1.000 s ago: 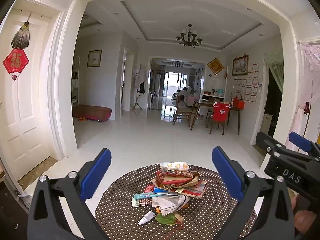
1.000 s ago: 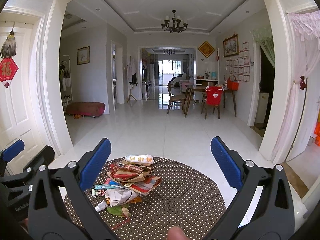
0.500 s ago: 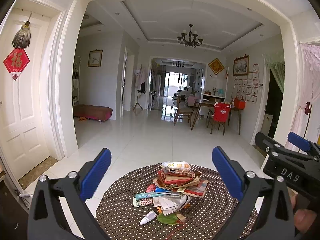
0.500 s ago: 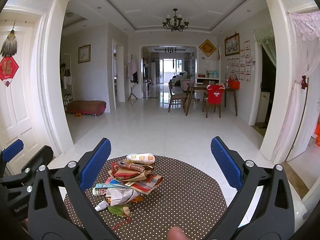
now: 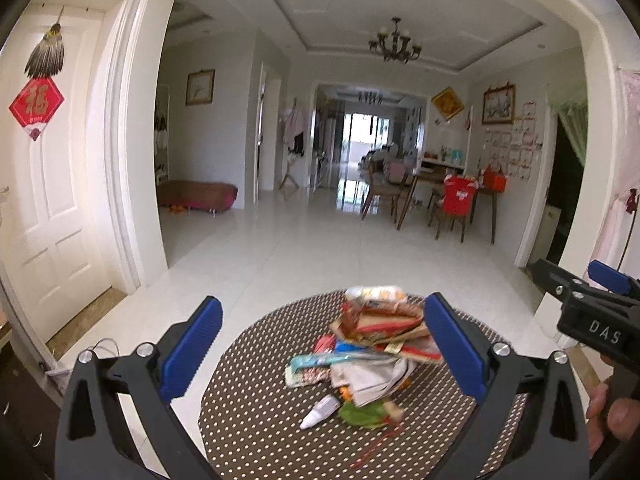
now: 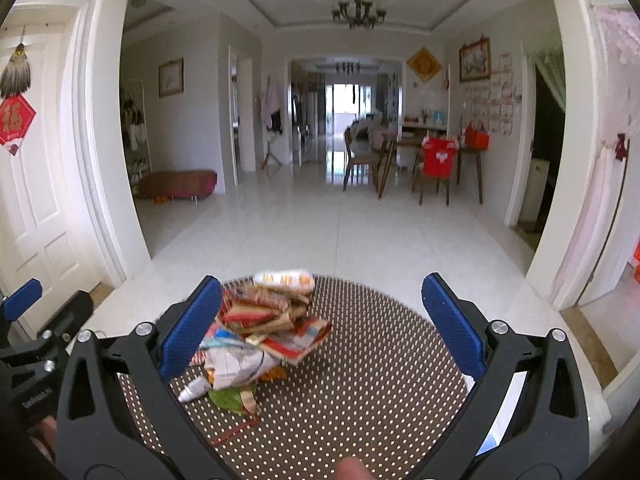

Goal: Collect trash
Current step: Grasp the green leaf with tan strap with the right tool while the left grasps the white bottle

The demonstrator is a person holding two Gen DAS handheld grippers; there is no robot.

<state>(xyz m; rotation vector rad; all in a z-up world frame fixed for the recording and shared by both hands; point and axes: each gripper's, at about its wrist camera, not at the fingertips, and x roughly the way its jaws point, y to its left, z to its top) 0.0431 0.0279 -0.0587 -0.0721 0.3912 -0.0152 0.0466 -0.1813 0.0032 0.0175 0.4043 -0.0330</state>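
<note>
Tiled hall, round dotted mat (image 5: 256,412); trash pile (image 5: 372,344) mid-mat, ahead of both tongs, neither touching. Left tongs (image 5: 324,344) and right tongs (image 6: 320,326) gape empty; left sits more squarely on the pile

The trash pile (image 5: 372,352) is smeared by motion blur in both views, so its printing cannot be read. In the right wrist view its left part is hidden behind one of the fingers (image 6: 190,326). The dotted surface (image 6: 380,380) is cut off by the bottom edge. Only a fingertip (image 6: 352,470) of a hand is shown.
</note>
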